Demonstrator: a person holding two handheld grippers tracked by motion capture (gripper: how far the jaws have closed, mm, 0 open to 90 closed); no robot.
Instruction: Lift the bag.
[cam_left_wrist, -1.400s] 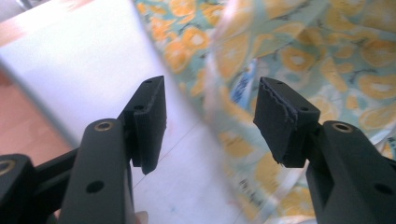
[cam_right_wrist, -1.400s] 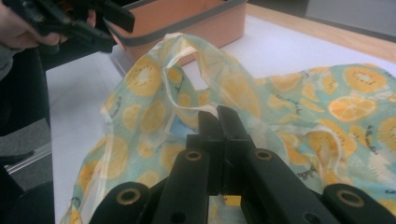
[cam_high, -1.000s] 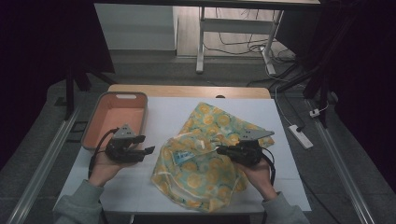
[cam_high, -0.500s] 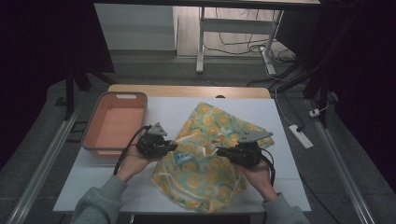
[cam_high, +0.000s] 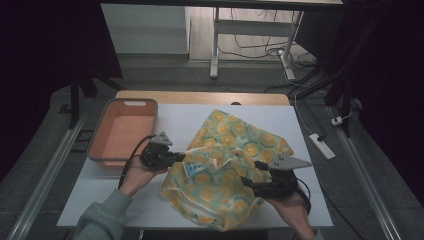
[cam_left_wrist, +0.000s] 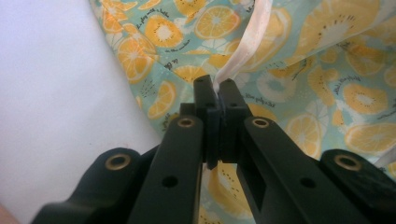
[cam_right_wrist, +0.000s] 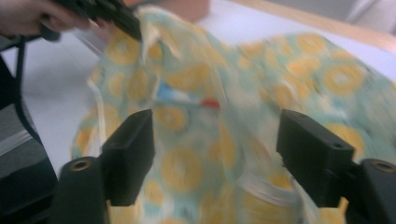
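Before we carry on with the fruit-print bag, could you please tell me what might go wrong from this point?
1. The left gripper pinches only the thin white strap at its fingertips; a pull could slip it free.
2. The right gripper, whose fingers have just opened, holds nothing, so the bag may drag across the table instead of opening.
3. The bag's near edge lies at the table's front edge and could slide off.

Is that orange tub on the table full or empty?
Empty: the orange tub shows its bare floor in the high view, nothing inside.
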